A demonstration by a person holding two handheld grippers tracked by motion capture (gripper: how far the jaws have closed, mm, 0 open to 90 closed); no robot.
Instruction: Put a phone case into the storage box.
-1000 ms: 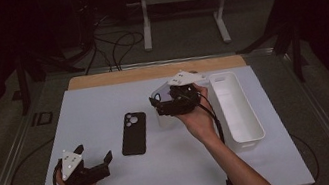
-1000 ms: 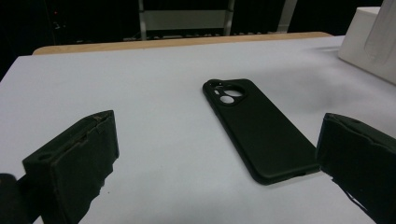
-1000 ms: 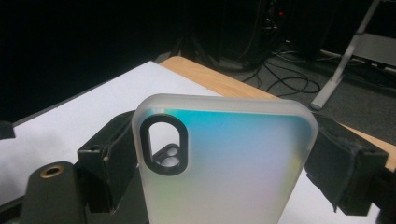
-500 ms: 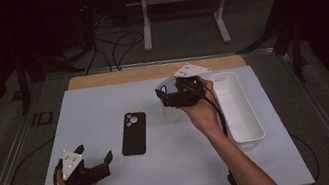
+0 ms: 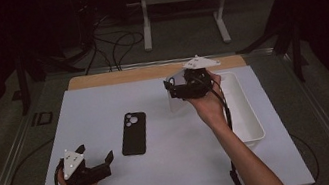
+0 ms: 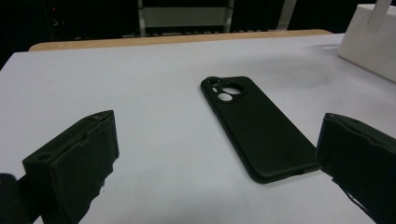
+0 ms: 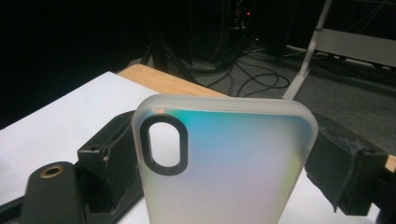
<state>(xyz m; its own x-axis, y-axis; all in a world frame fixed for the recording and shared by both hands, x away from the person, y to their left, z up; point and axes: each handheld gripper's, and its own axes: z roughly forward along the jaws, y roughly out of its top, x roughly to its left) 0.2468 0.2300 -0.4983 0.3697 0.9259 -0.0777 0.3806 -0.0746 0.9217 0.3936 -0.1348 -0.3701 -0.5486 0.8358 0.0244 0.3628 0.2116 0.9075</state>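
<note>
Right gripper [image 5: 175,89] — upper centre of the high view, raised off the table, jaws clamped on the edges of a frosted translucent phone case [image 7: 224,163]; in the right gripper view the case stands upright mid-frame, its black-rimmed camera cutout toward the upper left.

Left gripper [image 5: 95,161] — lower left of the high view, low over the white table [image 5: 190,169], jaws wide apart around nothing.

Black phone case [image 6: 254,126] — flat on the table, centre-left of the high view, camera holes at its far end.

White bin [image 5: 246,109] — right of centre.
</note>
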